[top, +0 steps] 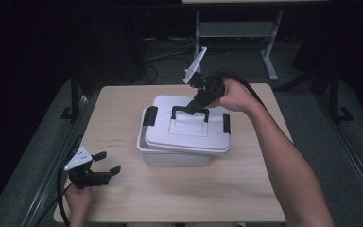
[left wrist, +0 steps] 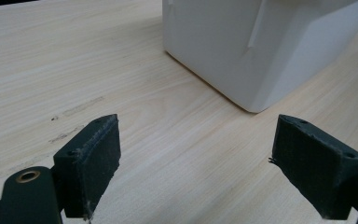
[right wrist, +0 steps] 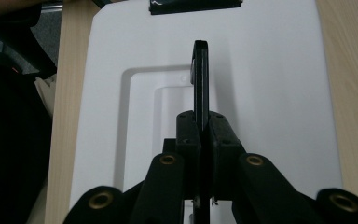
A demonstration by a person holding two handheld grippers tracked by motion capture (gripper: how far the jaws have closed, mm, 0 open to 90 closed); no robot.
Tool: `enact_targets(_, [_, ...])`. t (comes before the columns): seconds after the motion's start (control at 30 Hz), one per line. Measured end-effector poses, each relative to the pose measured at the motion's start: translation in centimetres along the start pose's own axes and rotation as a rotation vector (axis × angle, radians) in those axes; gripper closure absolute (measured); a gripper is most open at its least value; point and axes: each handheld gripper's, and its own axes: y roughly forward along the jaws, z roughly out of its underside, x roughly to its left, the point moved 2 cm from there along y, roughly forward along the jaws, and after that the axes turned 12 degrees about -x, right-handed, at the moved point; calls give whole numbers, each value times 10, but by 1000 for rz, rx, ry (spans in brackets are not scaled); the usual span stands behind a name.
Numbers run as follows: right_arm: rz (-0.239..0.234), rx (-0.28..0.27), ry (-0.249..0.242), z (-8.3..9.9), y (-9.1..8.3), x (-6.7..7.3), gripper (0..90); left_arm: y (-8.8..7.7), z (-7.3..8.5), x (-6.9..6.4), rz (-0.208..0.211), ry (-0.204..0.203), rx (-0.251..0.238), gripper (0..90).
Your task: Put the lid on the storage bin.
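Observation:
A white plastic box (top: 177,158) stands in the middle of the wooden table (top: 246,189). Its white lid (top: 170,135) lies askew over it, and the box's rim shows at the left. My right gripper (top: 194,105) is shut on the lid's raised black handle (top: 189,111); in the right gripper view the handle (right wrist: 200,74) runs edge-on between the closed jaws of the right gripper (right wrist: 204,126), above the lid (right wrist: 270,93). My left gripper (top: 109,161) rests open near the table's front left corner. Past the left gripper (left wrist: 205,158), a corner of the box (left wrist: 242,46) shows.
Black latches (top: 150,115) hang at both ends of the lid. Bare tabletop lies in front of the box and to its left. A metal desk frame (top: 269,56) and floor cables stand beyond the table's far edge.

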Motion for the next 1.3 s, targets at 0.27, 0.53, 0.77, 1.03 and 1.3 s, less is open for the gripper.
enact_targets(0.27, [-17,10,-16,-7,11,-6,844,1,0,-1,1,0,1,147])
enact_targets(0.53, [-41,18,-25,-17,25,-12,844,-1,0,0,0,-3,-1,147])
enact_targets(0.77, [-58,21,-27,-17,34,-17,844,-1,0,1,-3,-2,-5,147])
enact_targets(1.03, [-73,31,-29,-16,44,-21,844,-1,0,1,-5,-1,-4,147])
enact_targets(1.3, [-80,37,-23,-14,52,-25,842,-3,0,2,-8,-4,-8,147])
